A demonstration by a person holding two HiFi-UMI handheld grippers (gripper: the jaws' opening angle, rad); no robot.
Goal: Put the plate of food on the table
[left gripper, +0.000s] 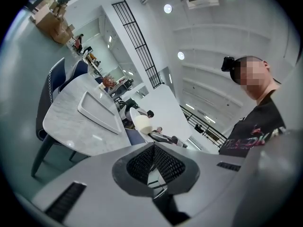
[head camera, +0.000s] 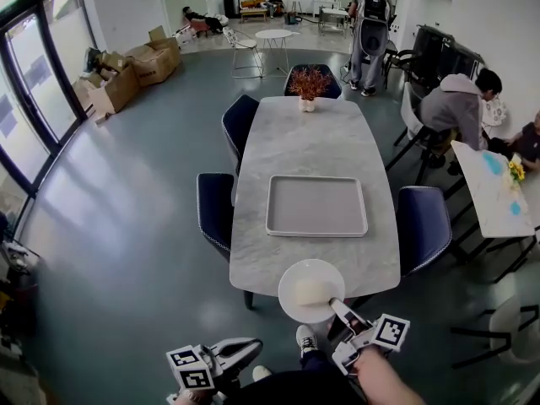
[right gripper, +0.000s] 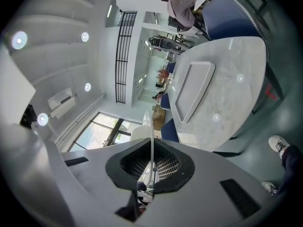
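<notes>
Lower centre: the right gripper (head camera: 339, 308) had its jaws clamped on the rim of the plate (head camera: 294, 305) of food (head camera: 311, 290) at the table's (head camera: 295, 142) near edge, while the left gripper (head camera: 243, 349), lower left, had its jaws together and held nothing.

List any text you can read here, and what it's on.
Print on the shirt: blurred and cut off, unreadable.
On the marker cubes: square patterns only, no words.
On the plate, tray and table: no text.
</notes>
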